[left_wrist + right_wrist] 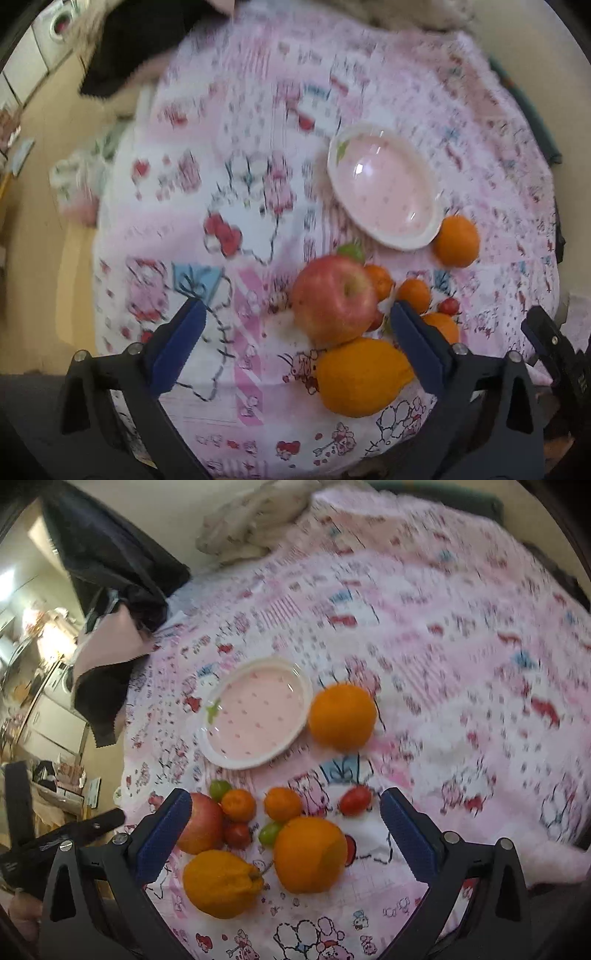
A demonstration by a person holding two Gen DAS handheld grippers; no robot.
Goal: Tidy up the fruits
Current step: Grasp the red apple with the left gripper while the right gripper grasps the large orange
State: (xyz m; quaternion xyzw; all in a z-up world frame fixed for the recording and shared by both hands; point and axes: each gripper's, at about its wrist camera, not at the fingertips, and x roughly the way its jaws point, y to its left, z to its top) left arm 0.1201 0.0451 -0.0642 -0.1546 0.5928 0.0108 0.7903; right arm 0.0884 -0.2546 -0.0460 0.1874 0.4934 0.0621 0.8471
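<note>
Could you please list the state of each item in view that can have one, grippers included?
left gripper: open, holding nothing.
right gripper: open, holding nothing.
pink plate: upright on the cloth, no fruit in it.
apple: whole, on the cloth.
large orange: whole, beside the plate, outside it.

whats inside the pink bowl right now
Nothing shows inside the pink bowl: only its pink spotted inner surface and a green leaf mark by the rim. All the fruit lies outside it on the patterned cloth. What lies under the bowl is hidden.
</note>
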